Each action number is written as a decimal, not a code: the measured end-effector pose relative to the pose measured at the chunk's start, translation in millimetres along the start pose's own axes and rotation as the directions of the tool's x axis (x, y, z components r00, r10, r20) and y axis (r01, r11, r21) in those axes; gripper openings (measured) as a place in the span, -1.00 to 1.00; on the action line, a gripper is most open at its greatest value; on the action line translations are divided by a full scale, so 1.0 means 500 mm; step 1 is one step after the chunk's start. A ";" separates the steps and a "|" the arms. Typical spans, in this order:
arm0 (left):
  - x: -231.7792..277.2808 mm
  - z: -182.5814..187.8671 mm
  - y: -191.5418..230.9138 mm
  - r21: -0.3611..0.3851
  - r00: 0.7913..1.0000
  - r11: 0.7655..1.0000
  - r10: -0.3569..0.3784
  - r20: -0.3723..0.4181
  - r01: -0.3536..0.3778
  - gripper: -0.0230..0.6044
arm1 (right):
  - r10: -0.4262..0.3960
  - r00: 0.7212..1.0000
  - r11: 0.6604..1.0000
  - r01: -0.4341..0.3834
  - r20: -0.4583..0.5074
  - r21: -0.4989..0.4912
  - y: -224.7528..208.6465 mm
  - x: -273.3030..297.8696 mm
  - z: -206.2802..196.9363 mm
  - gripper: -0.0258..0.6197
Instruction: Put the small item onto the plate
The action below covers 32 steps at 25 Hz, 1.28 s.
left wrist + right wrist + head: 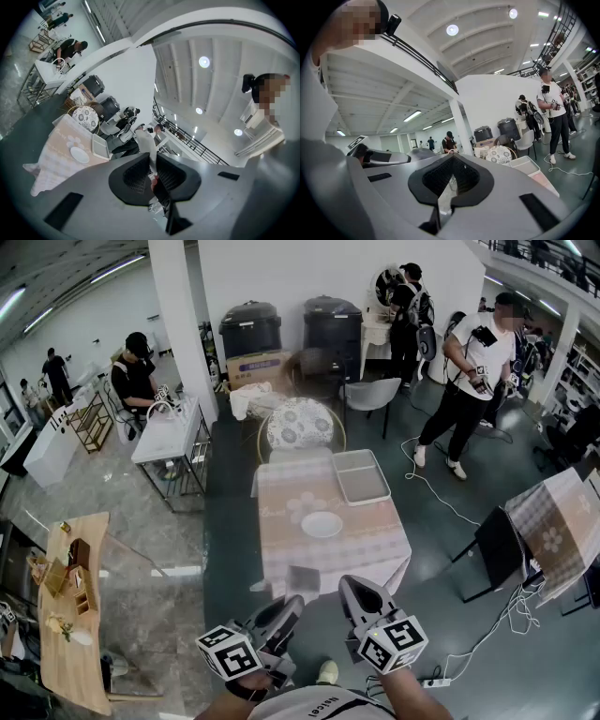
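A white plate (322,524) (79,154) lies in the middle of a table (281,554) with a pale checked cloth. Both grippers hang in front of the table's near edge, short of the plate. My left gripper (292,604) (153,161) is shut on a small reddish item (153,182) that shows only as a sliver between its black pads. It points up and off to the plate's right. My right gripper (354,585) (452,164) is shut with nothing in it. The left gripper (361,153) also shows at the left of the right gripper view.
A grey tray (361,476) (100,146) (527,166) sits on the table behind the plate. A small dark patch (302,578) lies at the cloth's front edge. A round patterned chair (298,423) stands behind the table. People stand at the back, and cables (441,498) run over the floor at the right.
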<state>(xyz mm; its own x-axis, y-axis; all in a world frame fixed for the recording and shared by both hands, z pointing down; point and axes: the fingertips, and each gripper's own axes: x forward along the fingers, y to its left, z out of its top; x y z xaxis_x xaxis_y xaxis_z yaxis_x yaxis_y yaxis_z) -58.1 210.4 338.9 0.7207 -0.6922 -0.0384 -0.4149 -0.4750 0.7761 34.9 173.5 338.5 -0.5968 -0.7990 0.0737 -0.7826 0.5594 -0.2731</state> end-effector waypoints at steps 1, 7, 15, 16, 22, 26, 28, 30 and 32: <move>-0.001 0.000 0.000 0.000 1.000 1.000 0.002 0.001 -0.002 -0.78 | 0.002 1.000 1.000 -0.002 -0.001 0.002 0.001 0.000 -0.001 -0.88; -0.007 -0.001 -0.001 0.003 1.000 1.000 0.010 0.006 -0.010 -0.78 | 0.012 1.000 1.000 -0.012 -0.002 0.003 0.005 0.002 -0.004 -0.88; -0.008 -0.004 0.002 0.011 1.000 1.000 0.025 0.004 -0.025 -0.78 | 0.048 0.999 0.997 -0.050 0.022 0.062 0.006 0.000 0.002 -0.88; -0.007 -0.005 0.002 0.012 1.000 1.000 0.027 0.003 -0.027 -0.78 | 0.050 0.998 0.997 -0.051 0.026 0.065 0.005 -0.002 0.002 -0.88; 0.011 -0.015 0.000 0.016 0.999 0.999 0.034 0.001 -0.034 -0.78 | 0.050 0.998 0.997 -0.052 0.030 0.053 -0.010 -0.011 0.001 -0.88; 0.030 -0.029 -0.006 0.028 0.999 0.999 0.042 0.000 -0.042 -0.78 | 0.050 0.998 0.998 -0.051 0.034 0.044 -0.031 -0.024 0.008 -0.88; 0.037 -0.034 -0.009 0.027 0.999 0.998 0.053 0.004 -0.054 -0.78 | 0.055 0.998 0.997 -0.057 0.035 0.045 -0.042 -0.030 0.011 -0.88; 0.049 -0.038 -0.011 0.030 0.998 0.998 0.059 0.008 -0.059 -0.78 | 0.058 0.998 0.997 -0.060 0.038 0.044 -0.057 -0.034 0.015 -0.88; 0.063 -0.042 -0.013 0.036 0.998 0.997 0.061 0.009 -0.062 -0.78 | 0.059 0.997 0.997 -0.061 0.041 0.046 -0.073 -0.036 0.018 -0.88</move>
<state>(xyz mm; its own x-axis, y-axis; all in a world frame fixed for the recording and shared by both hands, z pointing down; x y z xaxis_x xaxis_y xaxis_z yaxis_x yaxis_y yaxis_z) -20.9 203.0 346.1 0.6889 -0.7249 0.0035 -0.4781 -0.4507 0.7538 75.9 165.6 338.8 -0.6342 -0.7729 0.0182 -0.7359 0.5963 -0.3207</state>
